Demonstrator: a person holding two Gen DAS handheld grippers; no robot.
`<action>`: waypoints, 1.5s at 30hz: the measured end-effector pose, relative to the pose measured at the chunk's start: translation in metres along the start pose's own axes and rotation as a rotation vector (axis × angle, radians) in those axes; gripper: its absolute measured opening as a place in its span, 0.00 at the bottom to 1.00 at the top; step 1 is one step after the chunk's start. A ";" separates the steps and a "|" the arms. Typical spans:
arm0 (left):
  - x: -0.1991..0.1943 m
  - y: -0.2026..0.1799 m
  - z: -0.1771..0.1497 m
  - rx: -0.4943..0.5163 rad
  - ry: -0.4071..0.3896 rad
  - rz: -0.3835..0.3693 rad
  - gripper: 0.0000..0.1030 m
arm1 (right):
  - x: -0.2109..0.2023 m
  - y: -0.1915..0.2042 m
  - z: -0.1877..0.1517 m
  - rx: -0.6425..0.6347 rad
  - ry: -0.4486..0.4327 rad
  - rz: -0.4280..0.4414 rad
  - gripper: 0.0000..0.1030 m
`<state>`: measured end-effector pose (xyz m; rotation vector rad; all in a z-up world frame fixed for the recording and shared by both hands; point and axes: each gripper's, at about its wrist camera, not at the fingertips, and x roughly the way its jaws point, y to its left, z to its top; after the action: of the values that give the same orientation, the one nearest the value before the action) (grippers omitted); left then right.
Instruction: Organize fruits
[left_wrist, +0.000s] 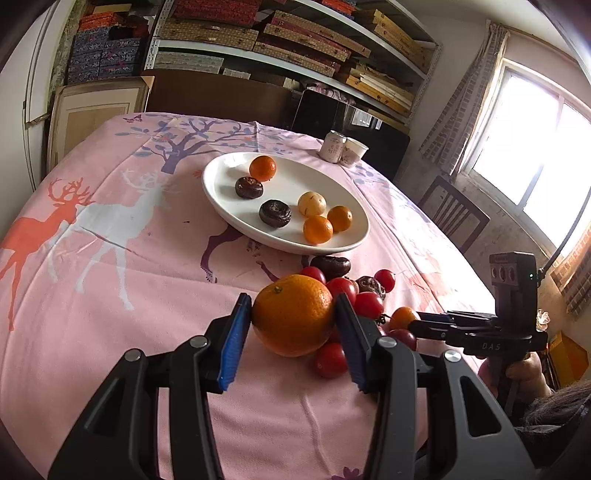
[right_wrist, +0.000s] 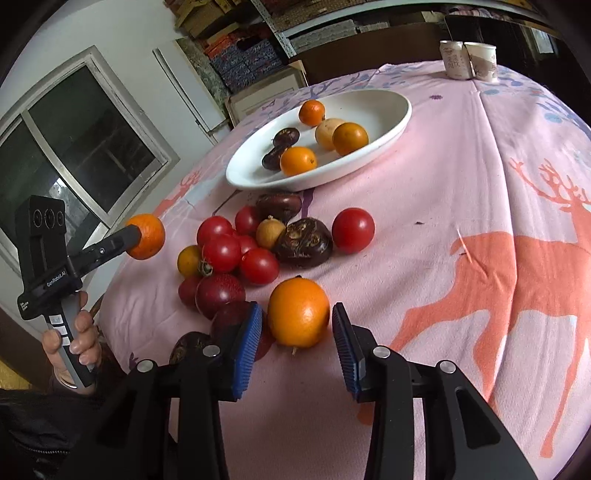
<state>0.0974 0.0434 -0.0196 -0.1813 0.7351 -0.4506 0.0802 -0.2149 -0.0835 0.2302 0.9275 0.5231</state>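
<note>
Left gripper (left_wrist: 293, 319) is clamping an orange (left_wrist: 293, 314) between its blue pads, lifted clear of the pink tabletop (left_wrist: 110, 280); the right wrist view confirms the fruit is hanging in air beyond the pile. Jaws are clenched on it at the widest part, pads pressing opposite sides.

Right gripper (right_wrist: 295, 332) is standing released around a second orange (right_wrist: 298, 317) that is resting on the cloth at the near edge of the pile. The left pad is nearly touching the fruit; the right pad is sitting apart from it.

Judgement for doing this well: right gripper should be centring before closing, so the round fruit is not being rolled sideways into the dark plums (right_wrist: 221, 295) just beside it. Squeeze only until firm; the skin looks soft. The left gripper's load should be travelling high over the cherry tomatoes (right_wrist: 236, 247) and coming down low over a bare part of the plate, since a dropped orange would be rolling.

Containers: white oval plate (right_wrist: 399, 110) is sitting beyond the pile, holding three small oranges, one pale yellowish fruit and two dark brown wrinkled fruits. Much of it is bare. Two paper cups (right_wrist: 467, 59) are standing at the far edge of the tabletop; contents cannot be told.

Loose pile on the cloth: tomatoes, dark wrinkled fruits, plums, small yellowish fruits.
</note>
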 end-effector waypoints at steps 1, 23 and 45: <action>0.001 -0.001 0.000 0.001 0.002 -0.001 0.44 | 0.002 -0.001 0.002 0.001 -0.003 -0.008 0.39; 0.082 -0.007 0.092 0.079 0.027 0.057 0.44 | 0.019 -0.005 0.139 0.002 -0.139 -0.007 0.35; 0.023 -0.018 -0.005 0.184 0.111 0.095 0.69 | -0.022 -0.020 0.040 0.061 -0.173 -0.070 0.61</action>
<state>0.1030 0.0167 -0.0311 0.0514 0.8030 -0.4377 0.1087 -0.2425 -0.0530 0.2921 0.7806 0.4040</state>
